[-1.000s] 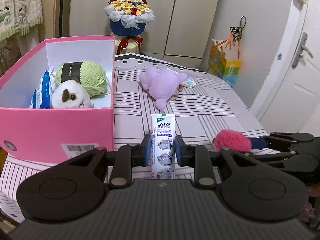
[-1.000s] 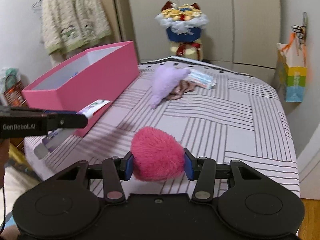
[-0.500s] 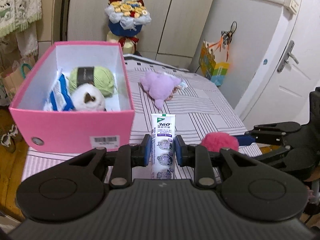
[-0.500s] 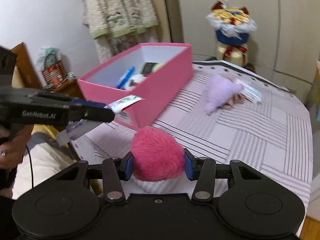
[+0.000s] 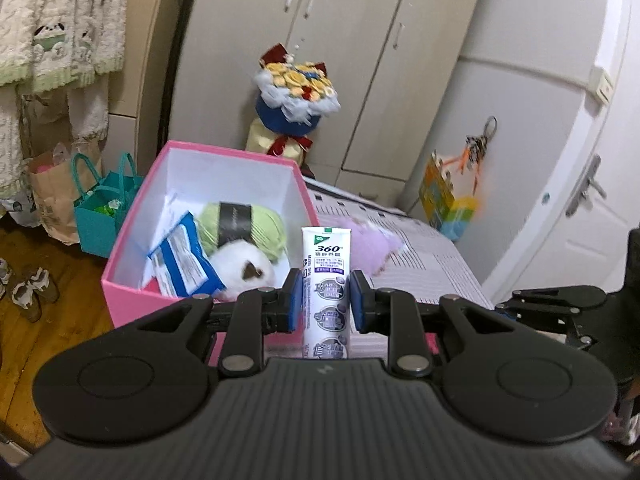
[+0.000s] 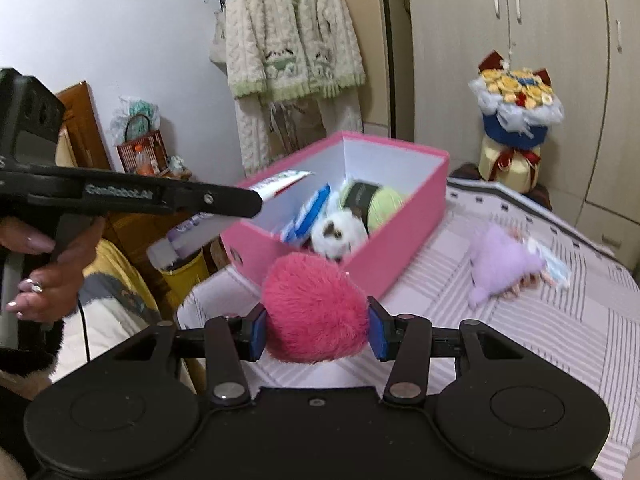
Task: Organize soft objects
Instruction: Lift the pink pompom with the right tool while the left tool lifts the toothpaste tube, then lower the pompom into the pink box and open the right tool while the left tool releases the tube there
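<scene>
My left gripper (image 5: 326,306) is shut on a white toothpaste tube (image 5: 327,272) and holds it upright in the air in front of the pink box (image 5: 120,280). In the right wrist view the left gripper (image 6: 256,200) holds the tube (image 6: 280,182) over the box's near left corner. My right gripper (image 6: 316,328) is shut on a pink fluffy pompom (image 6: 314,306), raised just in front of the pink box (image 6: 404,236). A purple plush (image 6: 500,264) lies on the striped bed to the right of the box.
The box holds green yarn (image 5: 240,226), a white plush (image 5: 248,270) and a blue packet (image 5: 184,260). A flower bouquet (image 6: 516,116) stands behind the bed. Shopping bags (image 5: 100,208) sit on the wood floor at left. A cardigan (image 6: 288,32) hangs on the wall.
Both grippers have risen and swung left toward the pink box with their objects still held. The box's inside now shows from above.
</scene>
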Demonstrator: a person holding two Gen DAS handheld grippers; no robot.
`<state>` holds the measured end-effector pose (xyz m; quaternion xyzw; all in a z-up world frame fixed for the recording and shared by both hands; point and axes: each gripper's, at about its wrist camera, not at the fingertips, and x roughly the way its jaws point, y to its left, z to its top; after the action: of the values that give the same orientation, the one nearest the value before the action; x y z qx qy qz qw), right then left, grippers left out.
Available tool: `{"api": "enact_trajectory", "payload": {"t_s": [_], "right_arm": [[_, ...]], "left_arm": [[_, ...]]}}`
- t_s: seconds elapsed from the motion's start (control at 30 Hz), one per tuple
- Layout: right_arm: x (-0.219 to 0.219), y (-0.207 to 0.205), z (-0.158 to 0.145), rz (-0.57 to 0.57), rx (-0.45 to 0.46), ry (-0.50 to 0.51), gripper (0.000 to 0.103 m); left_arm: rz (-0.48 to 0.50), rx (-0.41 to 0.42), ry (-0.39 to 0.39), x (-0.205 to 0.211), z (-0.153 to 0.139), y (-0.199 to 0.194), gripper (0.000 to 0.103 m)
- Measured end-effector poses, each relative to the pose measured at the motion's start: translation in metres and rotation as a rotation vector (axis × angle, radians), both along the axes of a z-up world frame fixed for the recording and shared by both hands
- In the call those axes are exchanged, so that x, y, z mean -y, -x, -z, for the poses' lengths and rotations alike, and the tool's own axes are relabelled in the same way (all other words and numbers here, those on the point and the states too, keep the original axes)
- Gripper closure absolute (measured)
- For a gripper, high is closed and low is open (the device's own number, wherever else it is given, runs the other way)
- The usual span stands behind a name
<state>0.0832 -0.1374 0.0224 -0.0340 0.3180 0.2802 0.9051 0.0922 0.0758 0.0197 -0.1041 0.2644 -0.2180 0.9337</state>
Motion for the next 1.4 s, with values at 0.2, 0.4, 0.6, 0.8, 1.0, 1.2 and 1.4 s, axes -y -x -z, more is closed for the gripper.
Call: {"api": "enact_trajectory", "payload": {"t_s": [0.2,0.4,0.6,0.8,1.0,1.2,1.4], "right_arm": [[-0.021,-0.024,-0.011,0.005,0.103,-0.007,0.050],[-0.036,-0.065,-0.015,0.022,0.170,0.015,0.050],[-0.058,-0.110,-0.003,0.026,0.196,0.100,0.050],[-0.075,-0.150,0.020,0.034,0.164,0.227,0.050],[-0.084,-0.163,0.039,0.023,0.129,0.295,0.049],[-0.086,-0.164,0.043,0.016,0.128,0.303,0.042],[-0.068,-0.147,0.026,0.024,0.188,0.215,0.033]], "left_arm": [[-0.070,0.018,0.007,-0.018,0.002,-0.031,0.079],[-0.139,0.020,0.016,-0.028,0.007,-0.066,0.079],[-0.233,0.007,-0.049,-0.026,0.018,-0.112,0.079],[-0.246,-0.046,-0.132,-0.016,0.031,-0.147,0.079],[-0.235,-0.074,-0.204,-0.005,0.043,-0.161,0.079],[-0.239,-0.122,-0.213,0.000,0.051,-0.171,0.079],[-0.226,-0.109,-0.171,-0.008,0.043,-0.152,0.068]]}}
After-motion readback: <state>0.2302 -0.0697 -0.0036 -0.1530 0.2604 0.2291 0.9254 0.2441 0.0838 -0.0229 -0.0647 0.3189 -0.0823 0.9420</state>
